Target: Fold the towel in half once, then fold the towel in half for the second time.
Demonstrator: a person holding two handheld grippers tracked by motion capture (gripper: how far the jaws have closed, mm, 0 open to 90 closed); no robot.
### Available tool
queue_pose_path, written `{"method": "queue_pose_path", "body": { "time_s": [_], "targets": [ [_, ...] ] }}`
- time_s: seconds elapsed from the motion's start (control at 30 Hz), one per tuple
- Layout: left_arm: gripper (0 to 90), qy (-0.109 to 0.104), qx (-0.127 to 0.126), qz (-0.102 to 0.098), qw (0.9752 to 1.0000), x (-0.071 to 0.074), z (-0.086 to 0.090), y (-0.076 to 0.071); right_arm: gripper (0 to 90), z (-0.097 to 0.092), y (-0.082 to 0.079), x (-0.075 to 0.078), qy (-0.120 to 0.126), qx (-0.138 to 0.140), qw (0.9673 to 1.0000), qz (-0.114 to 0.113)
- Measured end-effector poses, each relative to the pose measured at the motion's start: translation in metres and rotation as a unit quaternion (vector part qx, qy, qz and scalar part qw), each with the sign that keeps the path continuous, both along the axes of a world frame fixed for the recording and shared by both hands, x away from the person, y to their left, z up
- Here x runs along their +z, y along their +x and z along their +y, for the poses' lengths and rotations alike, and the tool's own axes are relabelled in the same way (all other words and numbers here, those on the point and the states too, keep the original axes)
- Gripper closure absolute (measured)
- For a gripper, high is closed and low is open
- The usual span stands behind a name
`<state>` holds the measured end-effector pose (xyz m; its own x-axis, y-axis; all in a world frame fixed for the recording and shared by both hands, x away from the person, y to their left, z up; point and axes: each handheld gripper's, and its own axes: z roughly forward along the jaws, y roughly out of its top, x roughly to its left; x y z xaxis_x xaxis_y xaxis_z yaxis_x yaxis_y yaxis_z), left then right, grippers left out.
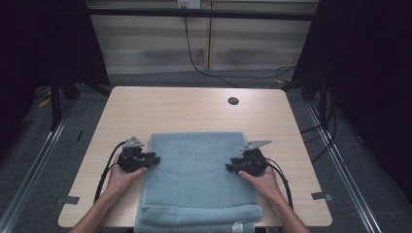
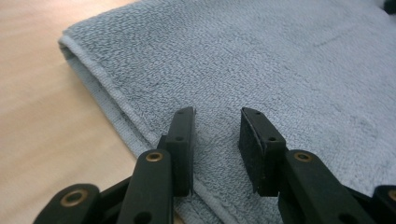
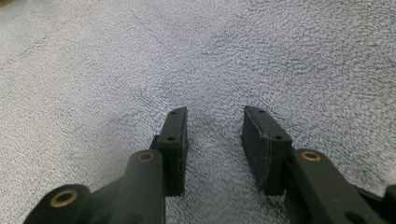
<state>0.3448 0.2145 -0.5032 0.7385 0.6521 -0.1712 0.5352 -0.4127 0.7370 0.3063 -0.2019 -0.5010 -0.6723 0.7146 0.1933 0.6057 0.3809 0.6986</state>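
A folded grey-blue towel [image 1: 197,174] lies flat on the wooden table [image 1: 194,109], its near end hanging over the front edge. My left gripper [image 1: 154,159] rests at the towel's left edge, jaws open and pointing inward. In the left gripper view the gripper [image 2: 217,122] hovers just over the towel [image 2: 261,65] beside its hemmed edge, nothing between the jaws. My right gripper [image 1: 229,167] sits at the towel's right side, pointing inward too. In the right gripper view the gripper [image 3: 215,120] stands open over the towel [image 3: 187,60].
A round cable hole [image 1: 233,101] is in the table's far right part. Bare tabletop extends beyond the towel toward the far edge. Dark curtains and metal frame posts flank the table, and cables [image 1: 204,68] run over the floor behind it.
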Motion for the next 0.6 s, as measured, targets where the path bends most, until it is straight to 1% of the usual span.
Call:
{"method": "queue_pose_path", "body": {
  "time_s": [0.03,0.07,0.1,0.17,0.23,0.3,0.37,0.43,0.47,0.5,0.6],
  "targets": [
    [66.0,0.003,-0.005,-0.002,1.0000,0.000,0.000,-0.004,61.3,-0.001,-0.004,0.000,-0.001,0.001,1.0000,0.001],
    [66.0,0.006,-0.010,-0.002,0.9999,0.001,-0.001,-0.008,61.3,-0.002,-0.008,0.000,0.002,0.004,1.0000,0.003],
    [65.9,0.008,-0.011,0.000,0.9999,0.001,-0.001,-0.011,61.3,-0.003,-0.013,0.000,0.009,0.007,0.9999,0.007],
    [65.9,0.004,-0.020,0.002,0.9998,0.001,-0.002,-0.017,61.6,-0.007,-0.019,0.000,0.016,0.015,0.9997,0.014],
    [65.8,0.005,-0.024,0.003,0.9997,0.002,-0.002,-0.022,61.6,-0.010,-0.026,0.000,0.019,0.018,0.9996,0.012],
    [65.8,0.004,-0.025,0.004,0.9997,0.002,-0.002,-0.027,61.6,-0.011,-0.031,0.000,0.020,0.020,0.9995,0.012],
    [65.9,-0.002,-0.023,0.011,0.9997,0.001,0.000,-0.030,61.7,-0.012,-0.036,-0.001,0.026,0.016,0.9995,0.012],
    [65.9,-0.008,-0.025,0.017,0.9995,0.002,0.000,-0.035,61.7,-0.011,-0.042,0.000,0.022,0.017,0.9995,0.012],
    [65.9,-0.009,-0.027,0.022,0.9994,0.002,0.001,-0.038,61.7,-0.011,-0.045,0.000,0.017,0.018,0.9997,0.008],
    [65.8,-0.006,-0.029,0.021,0.9994,0.003,0.001,-0.041,61.6,-0.009,-0.049,0.001,0.011,0.020,0.9997,0.005],
    [63.6,-0.002,-0.033,0.024,0.9992,0.004,0.000,-0.047,60.8,-0.007,-0.057,0.003,0.000,0.026,0.9996,0.009]
  ]
}}
